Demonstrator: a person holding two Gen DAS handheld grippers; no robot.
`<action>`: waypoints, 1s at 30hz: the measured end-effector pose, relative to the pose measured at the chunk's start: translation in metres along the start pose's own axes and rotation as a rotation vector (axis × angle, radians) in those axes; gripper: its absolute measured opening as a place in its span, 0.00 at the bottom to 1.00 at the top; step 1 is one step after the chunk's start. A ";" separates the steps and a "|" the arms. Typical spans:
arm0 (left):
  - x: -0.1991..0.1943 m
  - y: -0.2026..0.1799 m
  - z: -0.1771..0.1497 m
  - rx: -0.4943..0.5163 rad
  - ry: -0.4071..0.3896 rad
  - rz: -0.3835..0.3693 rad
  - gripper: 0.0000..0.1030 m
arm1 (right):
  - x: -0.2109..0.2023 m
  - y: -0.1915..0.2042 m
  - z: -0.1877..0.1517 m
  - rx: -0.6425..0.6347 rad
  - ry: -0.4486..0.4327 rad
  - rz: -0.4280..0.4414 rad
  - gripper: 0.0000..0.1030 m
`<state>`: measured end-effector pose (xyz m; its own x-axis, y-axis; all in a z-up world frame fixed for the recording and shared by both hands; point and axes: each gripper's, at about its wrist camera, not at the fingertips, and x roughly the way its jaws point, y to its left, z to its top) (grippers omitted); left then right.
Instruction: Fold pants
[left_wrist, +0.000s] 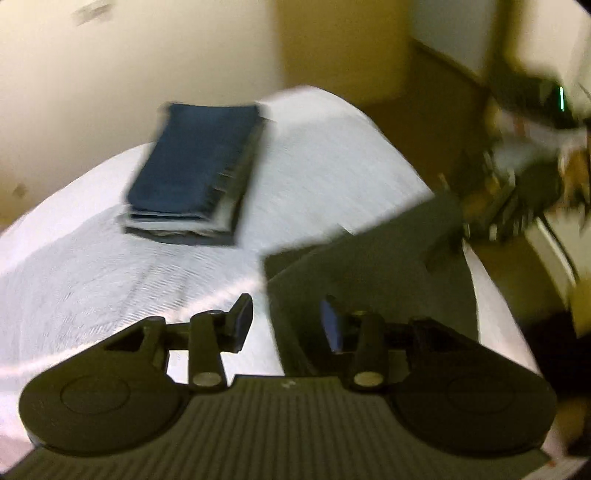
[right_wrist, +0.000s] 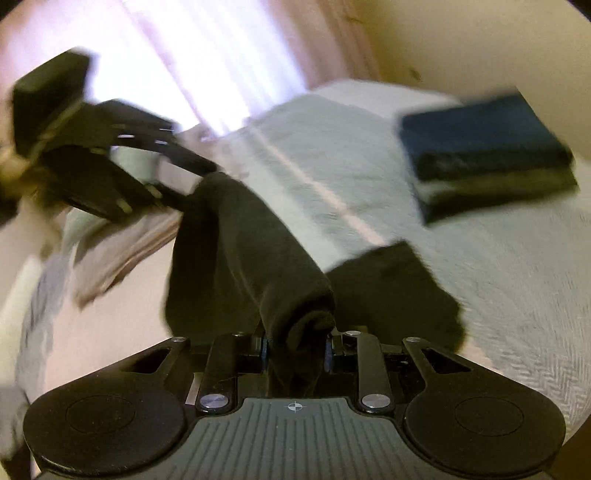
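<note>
The right gripper (right_wrist: 295, 350) pinched a bunched fold of the black pants (right_wrist: 236, 258), which hung lifted over the bed (right_wrist: 498, 295) toward 11 o'clock; the left gripper (left_wrist: 286, 325) stood spread and empty beside the cloth at 1 o'clock. With one thick roll held, the fabric could have slipped or dragged crooked; a wide swing risked knocking the folded stack (left_wrist: 195, 166) at 11 o'clock.
</note>
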<state>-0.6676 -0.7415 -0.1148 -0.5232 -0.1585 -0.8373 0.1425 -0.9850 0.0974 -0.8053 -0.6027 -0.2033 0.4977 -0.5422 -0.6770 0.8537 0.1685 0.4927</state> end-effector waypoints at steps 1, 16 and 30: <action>0.007 0.010 0.003 -0.059 -0.012 0.011 0.32 | 0.013 -0.027 0.004 0.078 0.020 0.014 0.23; 0.103 0.002 -0.075 -0.430 0.154 -0.042 0.31 | 0.072 -0.155 0.009 0.527 0.076 0.048 0.21; 0.062 0.017 -0.128 -0.631 0.144 0.034 0.33 | 0.021 -0.111 0.029 0.274 -0.095 -0.273 0.32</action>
<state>-0.5901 -0.7596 -0.2343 -0.3983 -0.1354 -0.9072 0.6468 -0.7428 -0.1731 -0.8939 -0.6565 -0.2561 0.2305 -0.6124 -0.7562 0.8741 -0.2111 0.4374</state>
